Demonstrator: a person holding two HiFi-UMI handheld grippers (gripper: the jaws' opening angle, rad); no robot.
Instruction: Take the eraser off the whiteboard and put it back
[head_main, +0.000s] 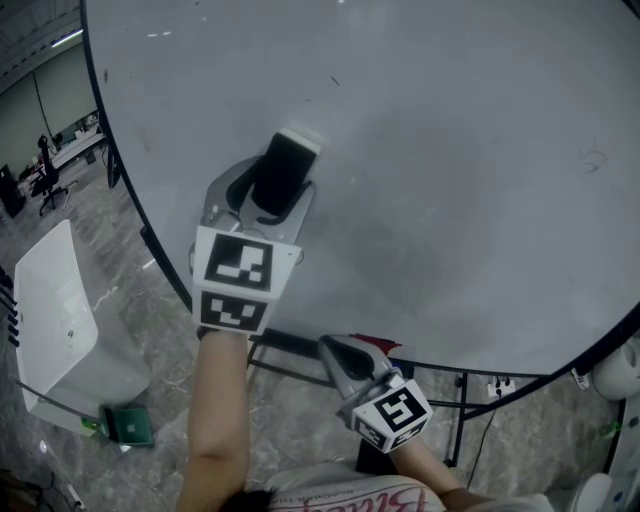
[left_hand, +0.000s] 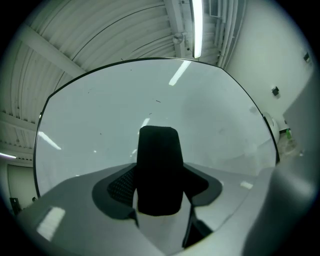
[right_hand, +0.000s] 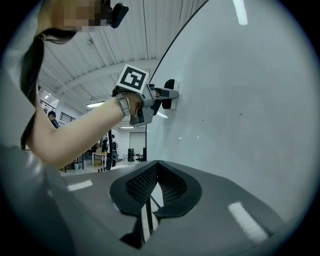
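The eraser (head_main: 283, 172), black with a white end, sits end-on against the whiteboard (head_main: 450, 150). My left gripper (head_main: 270, 192) is shut on it, one jaw on each side. In the left gripper view the eraser (left_hand: 159, 167) stands upright and fills the gap between the pads, with the whiteboard (left_hand: 100, 115) right behind it. The right gripper view shows the eraser (right_hand: 170, 95) touching the whiteboard (right_hand: 240, 100) inside the left gripper (right_hand: 162, 94). My right gripper (head_main: 338, 352) hangs lower, near the board's bottom edge. Its jaws (right_hand: 156, 172) are shut with nothing between them.
A white table (head_main: 50, 310) stands on the floor at the left, with a green box (head_main: 128, 425) by its foot. Under the board are its dark stand bars (head_main: 290, 345) and a power strip (head_main: 500, 385). People stand far back in the room (right_hand: 107, 147).
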